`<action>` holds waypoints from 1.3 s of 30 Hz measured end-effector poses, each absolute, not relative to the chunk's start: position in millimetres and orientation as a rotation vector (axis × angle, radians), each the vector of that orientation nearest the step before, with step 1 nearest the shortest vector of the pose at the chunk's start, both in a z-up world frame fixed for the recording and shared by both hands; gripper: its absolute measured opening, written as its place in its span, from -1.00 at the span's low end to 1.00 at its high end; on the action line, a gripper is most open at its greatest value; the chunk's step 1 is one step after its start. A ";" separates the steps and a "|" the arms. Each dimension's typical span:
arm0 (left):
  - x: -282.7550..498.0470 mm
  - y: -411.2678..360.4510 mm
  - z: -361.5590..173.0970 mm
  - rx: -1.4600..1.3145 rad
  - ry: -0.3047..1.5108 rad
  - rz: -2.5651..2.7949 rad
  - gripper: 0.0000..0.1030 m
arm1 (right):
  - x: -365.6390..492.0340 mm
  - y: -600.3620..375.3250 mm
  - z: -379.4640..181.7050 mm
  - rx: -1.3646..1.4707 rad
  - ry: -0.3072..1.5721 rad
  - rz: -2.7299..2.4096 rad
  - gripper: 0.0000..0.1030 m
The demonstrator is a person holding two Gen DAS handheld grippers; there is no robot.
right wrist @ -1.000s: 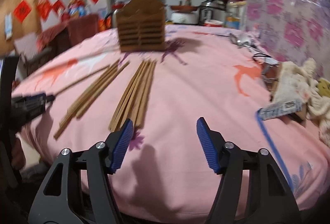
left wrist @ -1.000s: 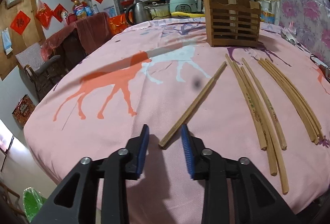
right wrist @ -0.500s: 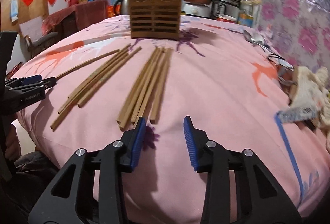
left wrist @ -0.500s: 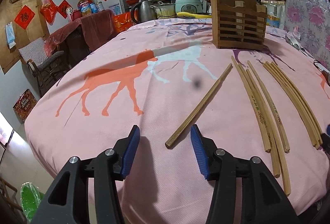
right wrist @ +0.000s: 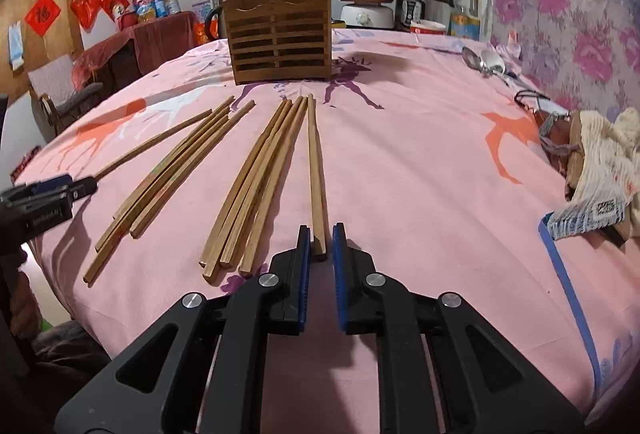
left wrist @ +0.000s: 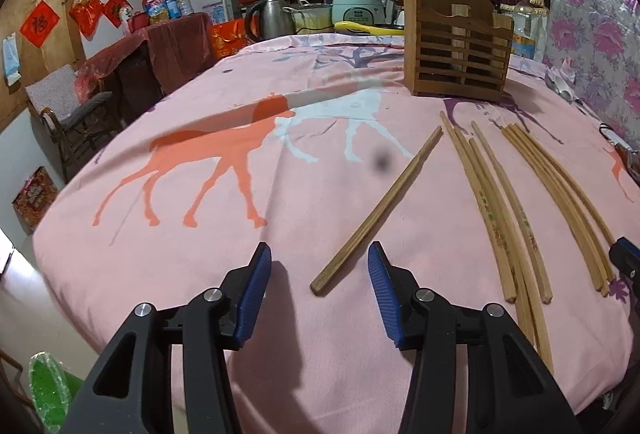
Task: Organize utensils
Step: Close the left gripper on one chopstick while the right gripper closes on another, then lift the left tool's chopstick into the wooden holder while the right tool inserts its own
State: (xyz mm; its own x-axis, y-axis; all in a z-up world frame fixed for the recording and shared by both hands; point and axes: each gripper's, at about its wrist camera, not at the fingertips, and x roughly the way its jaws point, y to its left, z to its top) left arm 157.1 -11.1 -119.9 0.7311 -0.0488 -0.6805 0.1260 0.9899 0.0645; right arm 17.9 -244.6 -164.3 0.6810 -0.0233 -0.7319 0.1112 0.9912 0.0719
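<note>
**A:** Right wrist view first: what's different from half a second ago?

**B:** The right gripper [right wrist: 320,240] has moved in and narrowed. Its blue ribbed pads now sit on either side of the near end of one chopstick [right wrist: 315,170], the one lying apart on the right of the right-hand bundle [right wrist: 256,182]. A thin gap shows on each side, so I'd say nearly closed around it, not yet clamped.

**A:** And the other side?

**B:** The left gripper [left wrist: 320,274] has spread wider and is open, with the near end of the lone dark chopstick [left wrist: 380,210] lying between its fingers, touching neither.

**A:** So what does that mean for the job?

**B:** Likely both hands are lining up a pick at once; nothing is lifted. All chopsticks lie on the bench [right wrist: 400,162], and the wooden holder [right wrist: 278,34] stands at the far side, apparently empty.

**A:** Materials?

**B:** Chopsticks are slim wood or bamboo, square-cut at the near ends and tapering far. The middle bundle [left wrist: 496,218] is paler, some with printed marks. The holder is dark slatted wood with a peaked back. The cloth is soft pink fabric printed with deer, so a thin stick may press into it and roll.
</note>
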 end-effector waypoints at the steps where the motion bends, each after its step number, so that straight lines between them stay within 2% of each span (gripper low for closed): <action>1: 157.4 -10.9 -119.9 0.105 0.746 -0.106 -0.20 | 17.8 -246.3 -164.4 0.125 0.818 -0.070 -0.82; 2: 155.9 -12.5 -119.3 0.100 0.752 -0.144 -0.35 | 17.6 -248.8 -164.2 0.140 0.817 -0.066 -0.85; 3: 153.7 -14.1 -118.5 0.105 0.753 -0.163 -0.68 | 17.0 -250.8 -163.9 0.152 0.815 -0.063 -0.86; 4: 149.2 -18.7 -117.8 0.118 0.754 -0.188 -0.79 | 16.0 -251.6 -163.6 0.157 0.813 -0.064 -0.86; 6: 139.8 -25.6 -118.7 0.138 0.746 -0.202 -0.86 | 13.4 -252.3 -161.8 0.157 0.805 -0.068 -0.86; 10: 128.6 -35.2 -119.8 0.169 0.736 -0.214 -0.86 | 11.0 -252.1 -161.3 0.152 0.806 -0.066 -0.86; 11: 130.0 -33.7 -120.4 0.162 0.736 -0.209 -0.78 | 11.8 -252.6 -163.0 0.156 0.815 -0.066 -0.85; 13: 133.3 -27.9 -120.6 0.141 0.733 -0.172 -0.32 | 12.6 -252.4 -163.6 0.156 0.816 -0.065 -0.85; 14: 135.6 -23.1 -120.8 0.117 0.738 -0.167 -0.31 | 12.6 -252.6 -163.9 0.154 0.816 -0.066 -0.85; 15: 137.6 -20.2 -120.2 0.100 0.746 -0.178 -0.40 | 12.4 -253.2 -164.5 0.153 0.815 -0.066 -0.85; 16: 137.9 -19.3 -119.1 0.096 0.749 -0.182 -0.87 | 12.2 -254.0 -164.2 0.153 0.809 -0.065 -0.86; 21: 133.3 -20.2 -97.3 0.090 0.729 -0.204 -0.89 | 3.1 -257.8 -139.3 0.144 0.724 -0.094 -0.88; 31: 142.2 -28.6 -1.1 0.072 0.590 -0.264 -0.89 | 10.7 -273.7 -44.4 0.147 0.500 -0.078 -0.88; 39: 181.3 -32.6 36.5 0.012 0.612 -0.297 -0.89 | 36.9 -281.2 -21.1 0.173 0.507 -0.046 -0.88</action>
State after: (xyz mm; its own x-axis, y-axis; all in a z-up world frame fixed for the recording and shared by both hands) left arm 181.3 -32.6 36.5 0.7776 -0.2708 -0.5674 0.2777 0.9576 -0.0765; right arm 36.9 -281.2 -21.1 0.8734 -0.0013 -0.4870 0.0870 0.9844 0.1533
